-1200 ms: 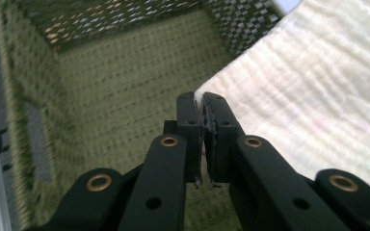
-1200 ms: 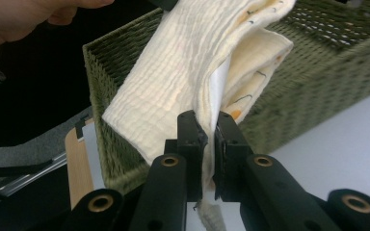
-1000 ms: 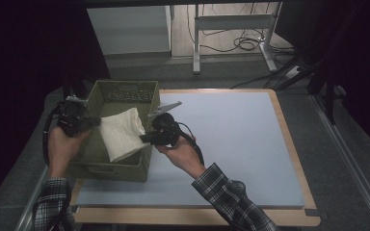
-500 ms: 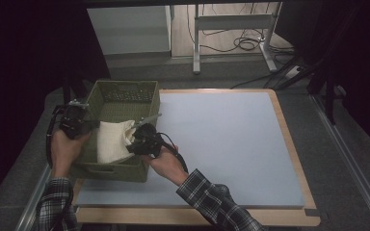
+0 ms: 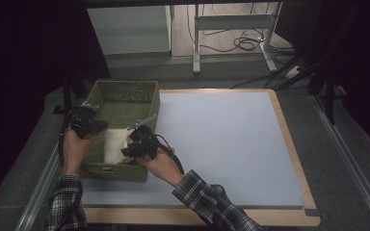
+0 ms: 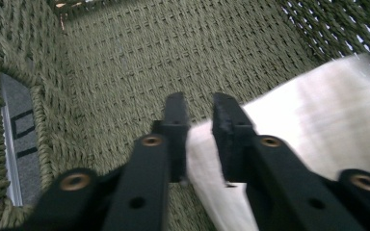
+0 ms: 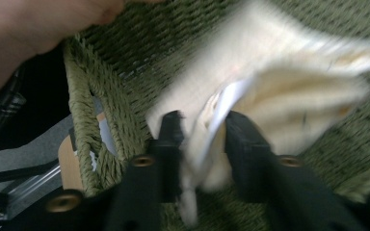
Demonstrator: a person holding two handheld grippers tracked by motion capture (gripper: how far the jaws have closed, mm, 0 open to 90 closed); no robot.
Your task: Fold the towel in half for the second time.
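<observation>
A cream cloth (image 5: 113, 144) lies folded low inside the olive woven basket (image 5: 125, 85) at the table's left edge. My left gripper (image 5: 101, 126) reaches in over the basket's left wall. In the left gripper view its jaws (image 6: 200, 103) stand close together, shut on the cloth's (image 6: 318, 125) corner above the basket floor (image 6: 125, 57). My right gripper (image 5: 127, 147) comes in from the basket's near right side. In the right gripper view its jaws (image 7: 202, 120) pinch a thick bunched fold of the cloth (image 7: 270, 72), which is blurred.
The pale blue mat (image 5: 221, 144) on the wood-edged table stretches right of the basket. The basket's handle cut-out (image 7: 96, 125) and wall sit close to my right gripper. The person's other hand (image 7: 38, 24) is just beyond that wall.
Both grippers have lowered the cloth from above the basket rim down into the basket. The right hand moved left and toward the near wall.
</observation>
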